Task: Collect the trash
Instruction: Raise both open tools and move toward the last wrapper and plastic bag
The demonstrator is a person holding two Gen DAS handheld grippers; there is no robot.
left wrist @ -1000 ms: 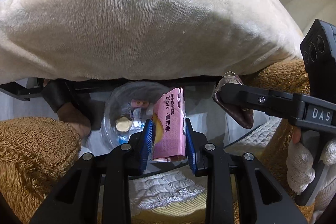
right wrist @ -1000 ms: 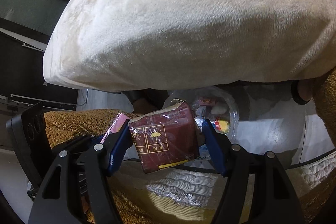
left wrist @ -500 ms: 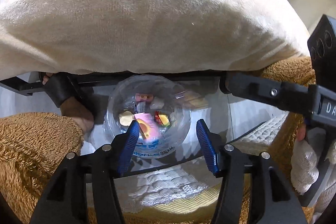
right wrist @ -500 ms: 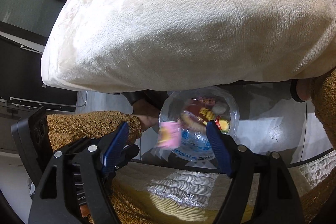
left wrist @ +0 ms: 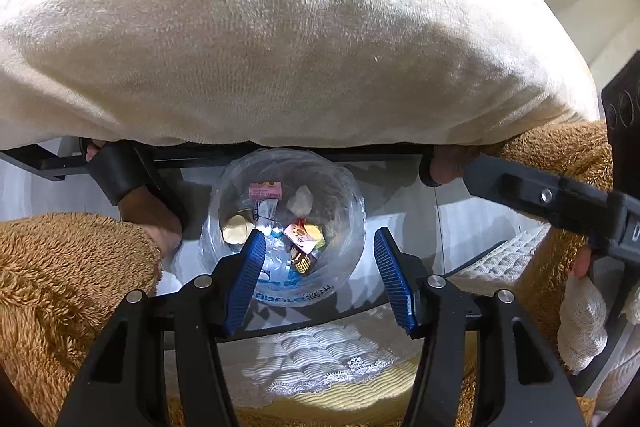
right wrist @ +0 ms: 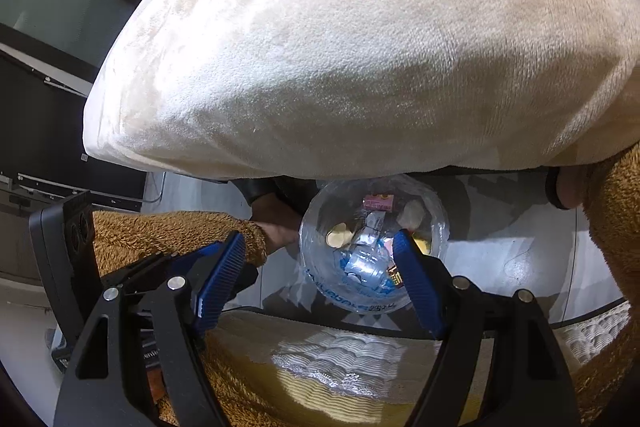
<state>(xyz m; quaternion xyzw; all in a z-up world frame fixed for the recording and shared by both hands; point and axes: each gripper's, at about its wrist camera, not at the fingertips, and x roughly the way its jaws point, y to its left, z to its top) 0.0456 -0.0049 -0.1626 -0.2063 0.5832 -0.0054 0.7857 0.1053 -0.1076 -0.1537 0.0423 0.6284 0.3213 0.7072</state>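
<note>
A clear plastic trash bag (left wrist: 348, 195) sits open on the floor below, and it also shows in the right wrist view (right wrist: 436, 211). It holds several wrappers, among them a pink pack (left wrist: 265, 191) and a red-yellow wrapper (left wrist: 300, 233). My left gripper (left wrist: 320, 277) is open and empty, held above the bag's mouth. My right gripper (right wrist: 320, 283) is open and empty, also above the bag, with the left gripper's body to its left (right wrist: 72, 239).
A large cream plush cushion (left wrist: 280, 27) fills the upper half of both views. Brown fleece sleeves (left wrist: 60, 287) flank the bag. A white lace cloth (left wrist: 320, 359) on a yellow surface lies below. The floor (right wrist: 512, 251) is pale grey.
My left gripper opened and dropped the pink pack into the bag. My right gripper opened and dropped the dark red packet into the bag. Both now hang empty.
</note>
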